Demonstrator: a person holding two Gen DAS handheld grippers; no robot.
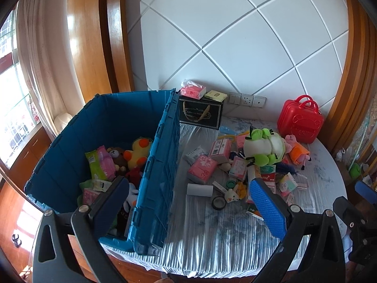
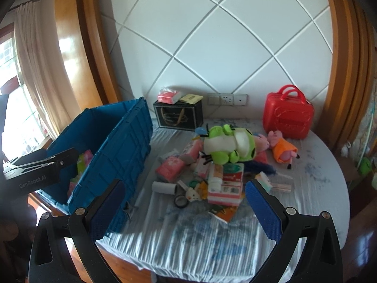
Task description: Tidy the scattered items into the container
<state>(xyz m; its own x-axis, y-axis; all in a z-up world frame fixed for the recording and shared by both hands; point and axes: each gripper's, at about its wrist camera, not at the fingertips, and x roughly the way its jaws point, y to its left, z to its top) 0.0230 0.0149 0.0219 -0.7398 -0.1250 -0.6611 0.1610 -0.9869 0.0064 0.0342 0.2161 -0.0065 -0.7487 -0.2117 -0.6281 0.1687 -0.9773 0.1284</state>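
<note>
Both grippers, left [image 1: 188,202] and right [image 2: 183,202], hold their jaws wide apart and empty; the blue plastic crate [image 1: 162,165] stands left of the green plush frog [image 1: 264,148].

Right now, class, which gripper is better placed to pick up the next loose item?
Right. The right gripper is open over the pile, near the tape roll; the left gripper hangs at the crate.

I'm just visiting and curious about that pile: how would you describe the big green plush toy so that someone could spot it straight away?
Start at the blue crate on the table's left, then look right to the heap of packets. The green plush toy lies on top of that heap, in front of the red case. It is the biggest, brightest item there, lime green with a white belly.
</note>
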